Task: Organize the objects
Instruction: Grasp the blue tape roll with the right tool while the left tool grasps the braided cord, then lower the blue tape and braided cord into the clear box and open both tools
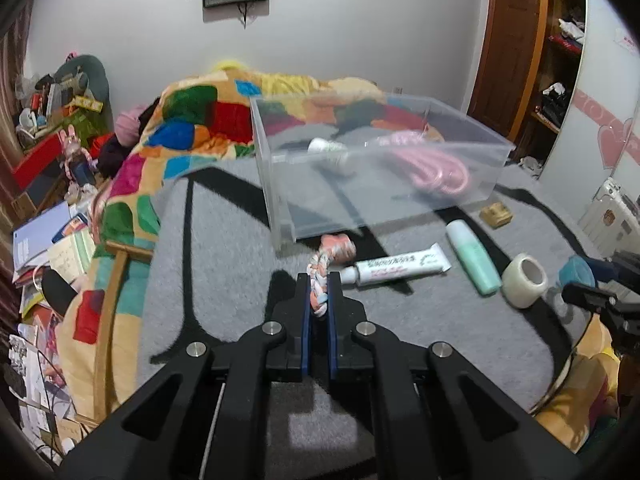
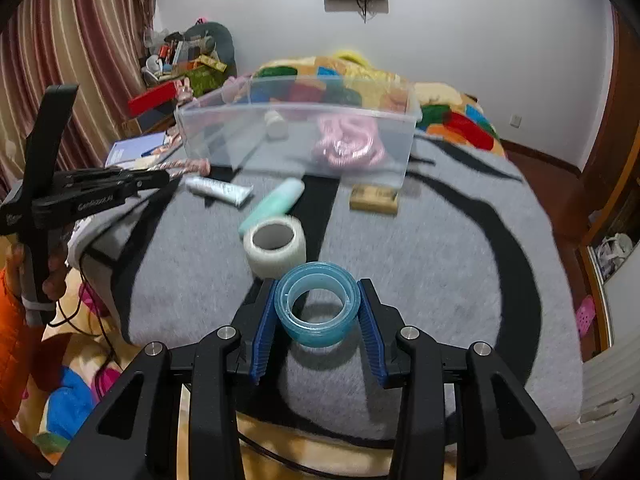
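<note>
On a grey-and-black blanket [image 2: 440, 280] spread over a bed, the left hand-held gripper [image 1: 319, 280] is clamped on a braided rope toy [image 1: 326, 268] just before the near wall of a clear plastic bin [image 1: 460, 184]. The right hand-held gripper [image 2: 318, 292], part open, has its blue pads against a blue tape roll [image 2: 318, 312]. A white tape roll [image 2: 275, 246], green bottle [image 2: 272, 206], tube [image 2: 220, 190] and wooden block [image 2: 374, 199] lie between them and the bin; open blanket extends right.

Left gripper [image 1: 318, 294] has its jaws pinched tight on a braided pink-and-white rope [image 1: 320, 280], held low and level. Right gripper [image 2: 318, 312] jaws sit against a translucent blue tape roll [image 2: 317, 309], gripping both sides.
</note>
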The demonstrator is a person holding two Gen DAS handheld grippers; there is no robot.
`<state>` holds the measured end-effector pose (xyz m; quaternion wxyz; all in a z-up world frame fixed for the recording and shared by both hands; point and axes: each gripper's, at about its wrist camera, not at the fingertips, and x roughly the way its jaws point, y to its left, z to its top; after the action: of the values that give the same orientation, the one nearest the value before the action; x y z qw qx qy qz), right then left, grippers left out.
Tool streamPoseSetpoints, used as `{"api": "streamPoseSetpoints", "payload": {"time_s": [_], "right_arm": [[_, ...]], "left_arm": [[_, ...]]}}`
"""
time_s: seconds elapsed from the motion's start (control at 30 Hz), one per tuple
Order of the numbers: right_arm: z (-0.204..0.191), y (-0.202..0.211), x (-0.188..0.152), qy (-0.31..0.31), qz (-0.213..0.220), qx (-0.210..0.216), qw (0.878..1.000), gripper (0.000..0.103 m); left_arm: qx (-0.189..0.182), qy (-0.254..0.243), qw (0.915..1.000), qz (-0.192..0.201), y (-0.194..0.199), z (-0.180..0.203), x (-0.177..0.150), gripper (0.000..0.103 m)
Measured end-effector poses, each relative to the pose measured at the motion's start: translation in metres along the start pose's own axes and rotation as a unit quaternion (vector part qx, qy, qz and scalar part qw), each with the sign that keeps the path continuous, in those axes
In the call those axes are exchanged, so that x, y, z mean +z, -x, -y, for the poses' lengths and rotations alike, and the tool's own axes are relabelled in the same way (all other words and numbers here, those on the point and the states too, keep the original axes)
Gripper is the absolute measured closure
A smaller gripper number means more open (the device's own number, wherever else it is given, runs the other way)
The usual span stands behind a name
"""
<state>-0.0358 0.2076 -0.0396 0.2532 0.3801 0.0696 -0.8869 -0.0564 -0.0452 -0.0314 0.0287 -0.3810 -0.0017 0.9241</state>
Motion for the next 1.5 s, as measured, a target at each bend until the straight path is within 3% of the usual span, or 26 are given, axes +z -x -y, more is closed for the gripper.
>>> {"api": "streamPoseSetpoints", "payload": {"time_s": [0.37, 0.67, 0.8, 1.07, 1.4, 1.5], "right_arm": [[0.001, 0.014, 0.050, -0.026, 0.064, 0.016, 0.997, 0.067], [-0.009, -0.011, 0.107, -0.032, 0.088, 0.016, 0.995, 0.067], [-0.013, -0.036, 0.133, -0.035, 0.069, 0.015, 0.997, 0.067], [-0.014, -0.078, 0.165, -0.022, 0.038, -0.023, 0.999, 0.067], [-0.009, -0.119, 0.170, 0.013, -0.018, -0.051, 0.998, 0.067], [-0.011, -0.123, 0.168, 0.017, -0.030, -0.043, 0.998, 0.067]], "left_arm": [[-0.009, 0.009, 0.9982, 0.059, 0.036, 0.004, 0.036, 0.097], [0.000, 0.025, 0.9966, 0.078, 0.026, 0.002, 0.068, 0.097], [-0.003, 0.033, 0.9966, 0.075, 0.012, 0.000, 0.082, 0.097], [-0.002, 0.041, 0.9988, 0.027, -0.034, -0.002, 0.097, 0.097], [-0.009, 0.033, 0.9992, -0.022, -0.062, 0.005, 0.093, 0.096], [-0.015, 0.034, 0.9990, -0.023, -0.058, 0.005, 0.093, 0.089]]}}
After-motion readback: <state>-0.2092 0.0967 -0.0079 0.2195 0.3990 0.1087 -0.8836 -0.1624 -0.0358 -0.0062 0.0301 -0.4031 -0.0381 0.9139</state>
